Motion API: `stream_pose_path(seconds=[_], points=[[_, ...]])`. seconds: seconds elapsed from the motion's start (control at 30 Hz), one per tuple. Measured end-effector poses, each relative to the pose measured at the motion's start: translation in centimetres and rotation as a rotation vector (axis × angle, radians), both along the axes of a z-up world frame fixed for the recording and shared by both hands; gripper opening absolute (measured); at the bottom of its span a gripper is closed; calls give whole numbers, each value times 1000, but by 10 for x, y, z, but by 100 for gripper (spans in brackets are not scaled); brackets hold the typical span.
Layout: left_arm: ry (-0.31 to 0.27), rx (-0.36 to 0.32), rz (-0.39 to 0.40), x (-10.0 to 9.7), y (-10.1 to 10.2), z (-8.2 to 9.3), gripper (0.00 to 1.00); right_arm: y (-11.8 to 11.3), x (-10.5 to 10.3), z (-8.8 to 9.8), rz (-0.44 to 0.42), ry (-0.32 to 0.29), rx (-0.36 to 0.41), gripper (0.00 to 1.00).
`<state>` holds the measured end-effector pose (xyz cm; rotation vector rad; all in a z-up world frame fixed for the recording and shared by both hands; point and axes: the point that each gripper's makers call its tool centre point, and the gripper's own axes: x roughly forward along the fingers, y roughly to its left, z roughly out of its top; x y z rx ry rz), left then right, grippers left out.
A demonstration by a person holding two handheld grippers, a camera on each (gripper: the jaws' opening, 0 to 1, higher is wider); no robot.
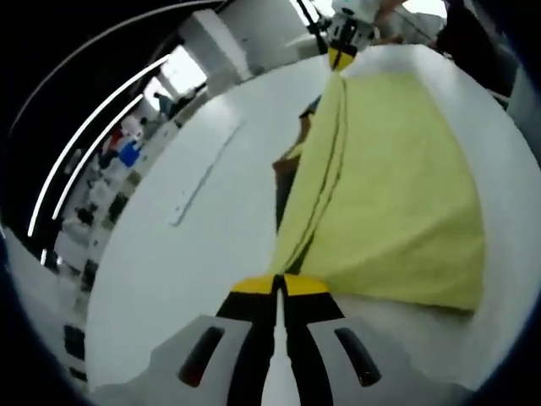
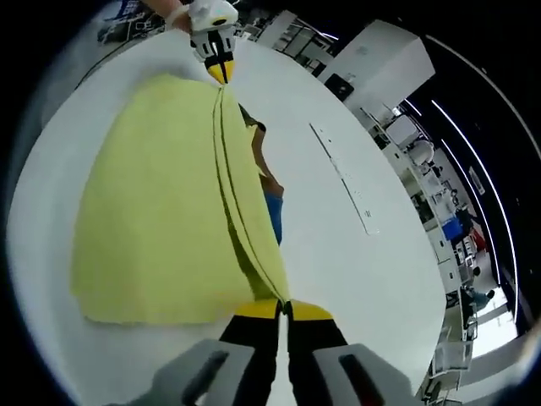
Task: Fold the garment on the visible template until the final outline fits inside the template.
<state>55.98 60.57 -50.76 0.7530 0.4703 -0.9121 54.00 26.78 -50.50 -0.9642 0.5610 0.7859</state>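
Mid-fold. Left gripper was clenched on the near corner of the garment, jaws pinched together on the hem. Right gripper was clamped on the opposite corner of the same edge. That edge was stretched taut between the two, lifted off the table; the rest of the yellow cloth draped down from it onto the tabletop.

Judgement: one fold pass in hand, edge raised and ready to carry over. Next move calls for both grippers travelling together, keeping tension even, laying the edge down square so the outline lands inside the template.

Template: a dark brown-and-blue patch peeked out just beside the lifted edge; couldn't tell whether that was it.

View differences: left gripper view showed the far gripper at the garment's far corner and windows beyond the table. Right gripper view showed the other gripper with a hand on it, plus the blue of the patch more clearly.
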Motion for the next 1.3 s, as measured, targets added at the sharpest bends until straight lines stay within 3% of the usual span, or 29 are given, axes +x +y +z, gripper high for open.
stream_pose_path(seconds=[0.17,0.23,0.3,0.43,0.6,0.77,1.0,1.3], points=[[105,-111,144,10,4,7,0,0,6,5,-51,10,59,0],[114,-127,169,16,5,9,0,-1,9,6,-76,17,90,0],[148,-148,220,21,7,7,0,-1,11,5,-119,48,133,0],[267,-260,359,30,7,0,0,-3,18,0,-201,106,206,0],[319,-287,424,32,9,-7,0,-5,23,-6,-266,169,255,0],[350,-300,461,35,8,-10,0,-5,30,-10,-328,196,298,0],[380,-301,496,34,8,-14,0,-4,30,-18,-345,215,285,0],[331,-278,434,32,6,-12,0,-2,27,-18,-360,238,322,3]])
